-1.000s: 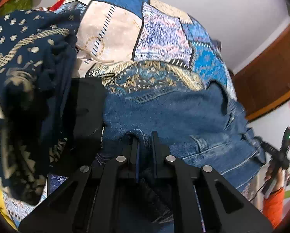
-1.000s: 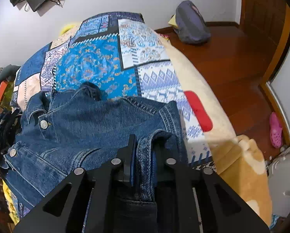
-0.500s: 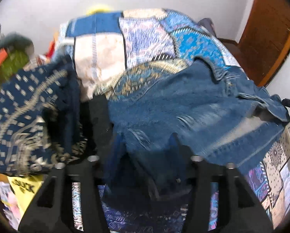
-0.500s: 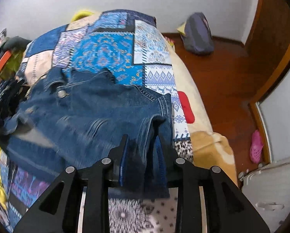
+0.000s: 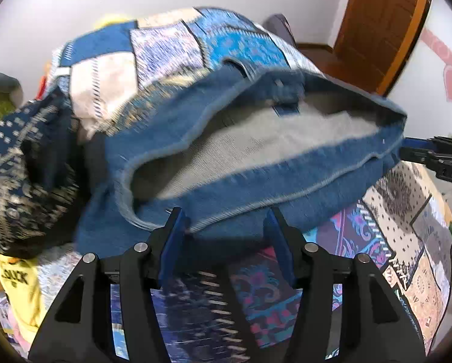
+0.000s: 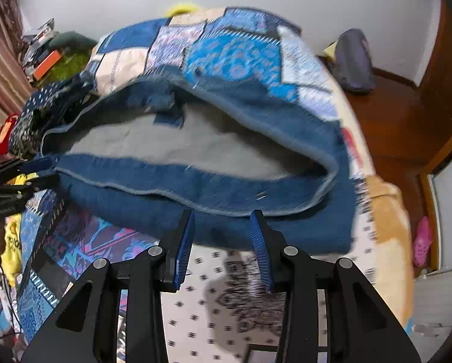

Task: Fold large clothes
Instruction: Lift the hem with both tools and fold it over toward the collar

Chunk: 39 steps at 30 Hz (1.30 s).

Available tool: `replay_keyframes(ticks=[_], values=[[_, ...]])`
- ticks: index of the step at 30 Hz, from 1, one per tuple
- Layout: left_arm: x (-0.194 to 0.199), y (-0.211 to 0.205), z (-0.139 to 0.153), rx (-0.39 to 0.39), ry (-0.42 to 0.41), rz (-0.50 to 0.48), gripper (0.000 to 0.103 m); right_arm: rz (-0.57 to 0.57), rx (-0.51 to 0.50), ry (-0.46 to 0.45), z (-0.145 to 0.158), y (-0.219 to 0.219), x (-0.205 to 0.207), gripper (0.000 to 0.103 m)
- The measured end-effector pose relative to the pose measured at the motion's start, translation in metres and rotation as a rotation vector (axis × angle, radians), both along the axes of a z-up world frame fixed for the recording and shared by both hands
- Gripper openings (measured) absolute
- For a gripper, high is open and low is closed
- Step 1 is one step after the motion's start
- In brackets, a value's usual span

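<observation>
Now the blue denim jacket (image 5: 226, 139) lies on the patchwork-quilted bed (image 6: 232, 51); left gripper (image 5: 226, 227) gapes empty, right gripper (image 6: 223, 227) is opening, empty.

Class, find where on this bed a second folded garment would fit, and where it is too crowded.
Free: the quilt nearest the camera, in front of the denim jacket, and beyond its collar. Crowded: the side with the navy patterned garment.

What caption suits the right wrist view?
Open right gripper lets go of folded denim jacket on patchwork quilt.
</observation>
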<state>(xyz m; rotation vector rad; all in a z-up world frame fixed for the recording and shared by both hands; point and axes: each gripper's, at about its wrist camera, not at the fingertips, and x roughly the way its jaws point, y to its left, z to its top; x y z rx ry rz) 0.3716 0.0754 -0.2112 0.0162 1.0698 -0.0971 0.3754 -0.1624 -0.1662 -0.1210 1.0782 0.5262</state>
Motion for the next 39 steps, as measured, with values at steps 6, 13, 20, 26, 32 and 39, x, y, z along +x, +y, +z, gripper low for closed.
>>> replay_keyframes(ticks=[6,13,20,26,32,39], values=[[0.014,-0.014,-0.023,0.072,-0.012,-0.013,0.056,0.029,-0.040,0.037,-0.029,0.031,0.008,0.034],[0.068,0.005,-0.029,0.135,-0.031,0.019,0.057,0.046,-0.079,-0.037,-0.024,0.054,0.051,0.038],[0.145,0.044,0.001,0.203,-0.076,0.160,0.059,-0.154,-0.103,-0.179,0.013,0.062,0.127,0.036],[0.147,0.069,0.043,0.196,-0.180,0.232,0.059,-0.137,0.007,-0.199,0.037,0.063,0.122,0.037],[0.114,0.057,0.036,0.143,-0.153,0.157,0.062,0.003,-0.005,-0.151,0.023,0.086,0.084,0.037],[0.082,0.030,-0.010,0.063,-0.035,0.079,0.067,0.135,-0.055,0.014,-0.032,0.107,0.059,0.037]])
